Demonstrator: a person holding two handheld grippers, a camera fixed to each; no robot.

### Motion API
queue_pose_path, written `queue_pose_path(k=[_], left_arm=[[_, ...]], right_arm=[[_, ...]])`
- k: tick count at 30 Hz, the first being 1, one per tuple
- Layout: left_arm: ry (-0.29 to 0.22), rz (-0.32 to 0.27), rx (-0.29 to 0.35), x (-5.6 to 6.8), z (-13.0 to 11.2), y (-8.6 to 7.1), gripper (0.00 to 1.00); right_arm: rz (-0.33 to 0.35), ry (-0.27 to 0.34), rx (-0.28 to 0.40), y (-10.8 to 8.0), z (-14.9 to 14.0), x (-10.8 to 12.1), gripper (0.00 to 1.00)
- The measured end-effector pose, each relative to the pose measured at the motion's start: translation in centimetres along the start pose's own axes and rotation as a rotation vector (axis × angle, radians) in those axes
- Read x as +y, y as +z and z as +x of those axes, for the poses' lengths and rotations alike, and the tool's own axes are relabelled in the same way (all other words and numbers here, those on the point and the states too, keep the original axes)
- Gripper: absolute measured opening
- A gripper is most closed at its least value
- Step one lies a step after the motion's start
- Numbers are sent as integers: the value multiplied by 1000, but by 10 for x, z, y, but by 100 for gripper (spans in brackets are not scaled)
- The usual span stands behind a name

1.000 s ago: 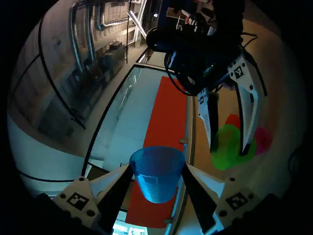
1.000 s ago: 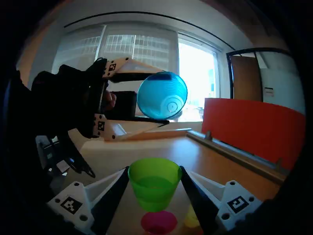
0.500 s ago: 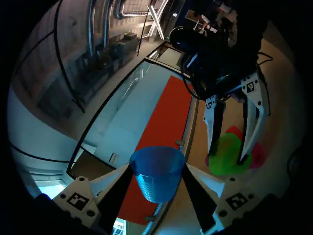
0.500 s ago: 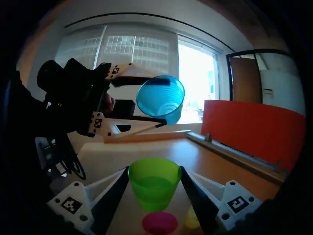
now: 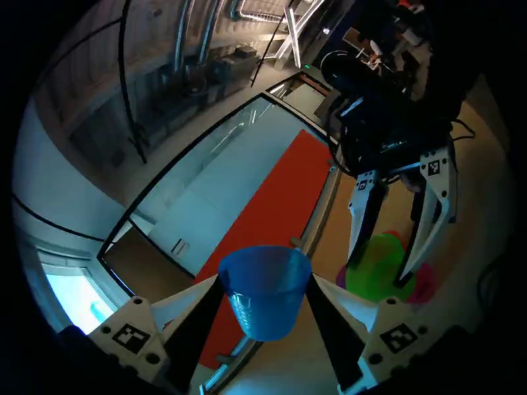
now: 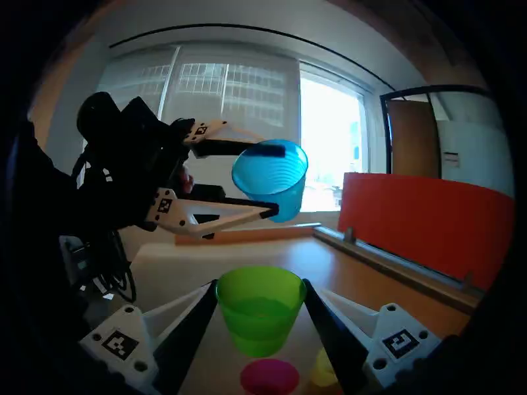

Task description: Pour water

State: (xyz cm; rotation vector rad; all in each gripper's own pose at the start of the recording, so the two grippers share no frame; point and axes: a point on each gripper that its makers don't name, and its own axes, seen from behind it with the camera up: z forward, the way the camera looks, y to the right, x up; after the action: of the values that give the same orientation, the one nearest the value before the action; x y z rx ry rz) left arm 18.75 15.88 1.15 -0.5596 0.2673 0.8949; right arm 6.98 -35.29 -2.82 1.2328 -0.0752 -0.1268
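My left gripper [image 5: 263, 288] is shut on a blue plastic cup [image 5: 265, 299]. In the right gripper view that blue cup [image 6: 270, 176] hangs in the air above and beyond the green one, close to upright with its mouth tipped slightly left, held by the left gripper [image 6: 277, 181] and a dark-gloved hand. My right gripper [image 6: 260, 289] is shut on a green cup [image 6: 260, 319] with water in its lower part. In the left gripper view the green cup [image 5: 377, 266] sits between the right gripper's [image 5: 375, 271] white fingers, low over the table.
A pink cup [image 6: 269, 376] and a yellow cup [image 6: 323, 375] stand on the wooden table [image 6: 369, 276] just below the green cup. A red partition [image 6: 428, 224] runs along the table's right side, with bright windows behind.
The left gripper has rolled back, bringing the blue cup from lying tipped with its mouth toward the green cup to nearly upright. The right gripper and green cup have stayed still.
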Motion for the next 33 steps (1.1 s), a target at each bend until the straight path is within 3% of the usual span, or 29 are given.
queue_pose_path(k=[6,17,23,33], left_arm=[[-95,5,-36,0,-12,-2,84],[-362,7,-75,-1,-31,1,85],[-513,-3,-84,2,-37,1,85],[-696,-36,-118,14,-49,-1,85]], right_arm=[[-8,-5,-1,-2,0,1,94],[-20,-7,3,-10,5,3,94],[-24,-10,4,-12,8,3,94],[-30,-14,8,-14,12,4,94]])
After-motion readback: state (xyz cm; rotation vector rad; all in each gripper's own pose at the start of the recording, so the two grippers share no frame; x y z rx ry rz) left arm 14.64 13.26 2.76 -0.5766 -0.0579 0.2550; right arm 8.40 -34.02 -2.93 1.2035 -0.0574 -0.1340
